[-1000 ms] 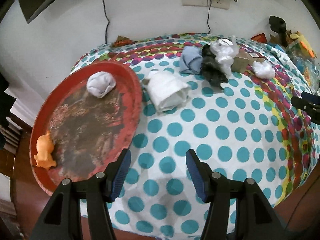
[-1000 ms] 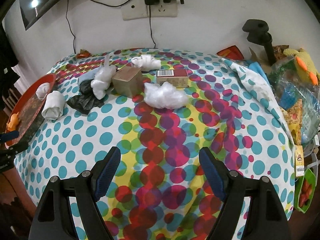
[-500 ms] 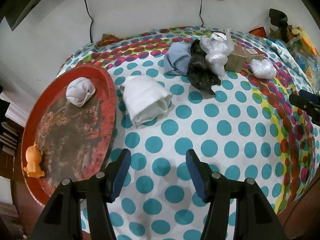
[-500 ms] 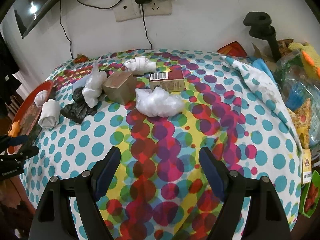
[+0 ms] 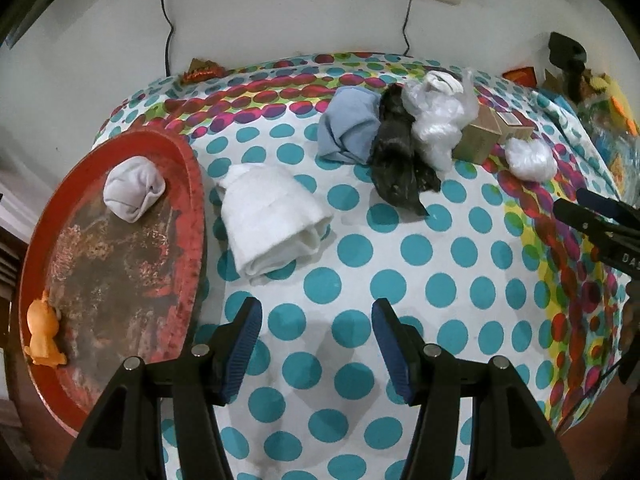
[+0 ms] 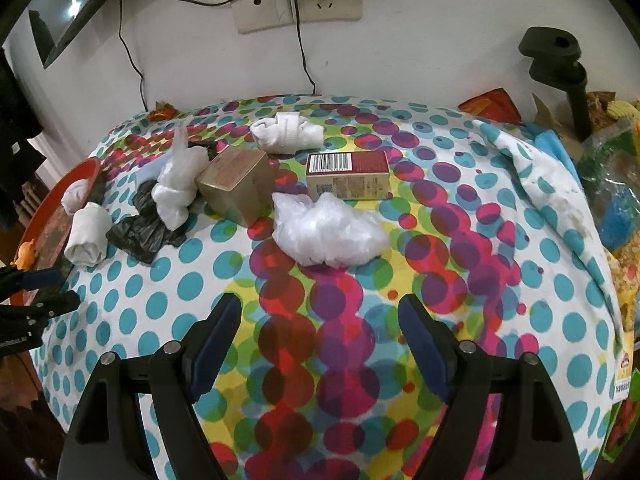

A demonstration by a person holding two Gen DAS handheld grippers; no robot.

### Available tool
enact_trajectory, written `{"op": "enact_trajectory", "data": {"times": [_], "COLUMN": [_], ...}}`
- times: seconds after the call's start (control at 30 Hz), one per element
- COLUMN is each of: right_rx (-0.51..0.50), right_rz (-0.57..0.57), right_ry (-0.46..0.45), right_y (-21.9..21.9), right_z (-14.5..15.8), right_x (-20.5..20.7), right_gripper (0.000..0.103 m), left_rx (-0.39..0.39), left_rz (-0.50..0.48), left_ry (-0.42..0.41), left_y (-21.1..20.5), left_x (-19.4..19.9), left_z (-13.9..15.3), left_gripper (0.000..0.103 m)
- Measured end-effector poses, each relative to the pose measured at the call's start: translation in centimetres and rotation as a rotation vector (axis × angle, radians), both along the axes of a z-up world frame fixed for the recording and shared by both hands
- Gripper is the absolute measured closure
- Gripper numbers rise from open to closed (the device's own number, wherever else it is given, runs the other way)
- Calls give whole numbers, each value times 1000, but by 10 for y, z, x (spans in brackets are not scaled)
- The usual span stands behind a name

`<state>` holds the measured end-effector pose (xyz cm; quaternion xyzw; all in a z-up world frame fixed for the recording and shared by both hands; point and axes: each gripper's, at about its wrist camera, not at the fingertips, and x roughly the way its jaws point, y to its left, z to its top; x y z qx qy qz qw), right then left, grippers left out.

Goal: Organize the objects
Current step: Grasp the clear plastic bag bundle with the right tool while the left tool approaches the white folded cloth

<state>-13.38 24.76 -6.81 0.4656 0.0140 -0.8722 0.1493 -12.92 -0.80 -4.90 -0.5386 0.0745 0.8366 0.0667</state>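
Note:
My left gripper hangs open and empty over the dotted tablecloth, just short of a rolled white cloth. Left of it lies a red tray holding a white sock ball and an orange toy. Farther back sit a blue cloth, a black bag and a knotted clear bag. My right gripper is open with nothing in it, a little short of a crumpled clear bag. Behind that bag stand a brown box, a red carton and a white sock roll.
A wall with sockets and hanging cables closes the back. Packets, a stuffed toy and a black stand crowd the table's right side. The table edge drops off just below both grippers. The left gripper's fingers show at the right wrist view's left edge.
Both grippers have moved forward over the table, so the white cloth and the crumpled clear bag look closer. Their jaws stay equally wide. No object has shifted.

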Motion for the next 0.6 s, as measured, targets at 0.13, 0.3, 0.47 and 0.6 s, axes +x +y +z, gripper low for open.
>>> {"op": "enact_trajectory", "data": {"times": [0.13,0.3,0.47,0.6], "right_rx": [0,8,-8,-12], "right_rz": [3,3,4,7], "right_ry": [6,7,4,19], "right_y": [-7,-15,-20,-25], "right_z": [-5,-12,-18,-20], "right_x": [-13,-31,-44,-50], "right_gripper": [24,24,24,24], "left_rx": [7,24,65,82], "left_rz": [-4,-1,8,23], "left_ry": [5,-14,-40,-60], "left_y": [-2,-8,-17,-22], "left_x": [-5,-10,-14,-18], "left_z": [3,0,-3,-7], "left_gripper": [44,44,44,44]}}
